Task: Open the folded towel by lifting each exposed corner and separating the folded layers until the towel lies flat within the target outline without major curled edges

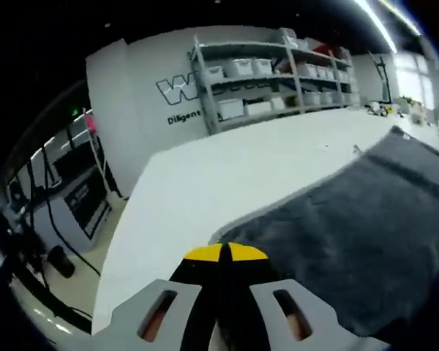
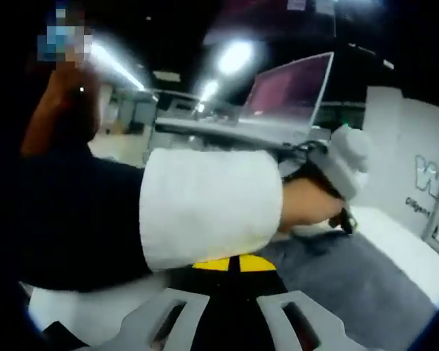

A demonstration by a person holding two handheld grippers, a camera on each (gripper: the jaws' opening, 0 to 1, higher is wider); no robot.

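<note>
Grey towel is spread on the white counter, with the left tool closed at its near edge, a grasp not discernible; right tool closed above the towel, crossed by a white-cuffed sleeve, contents not discernible

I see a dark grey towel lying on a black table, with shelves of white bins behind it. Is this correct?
Not quite. The table is white, not black, as the left gripper view shows. The rest holds: the dark grey towel lies on it, and shelves with white bins stand behind.
</note>
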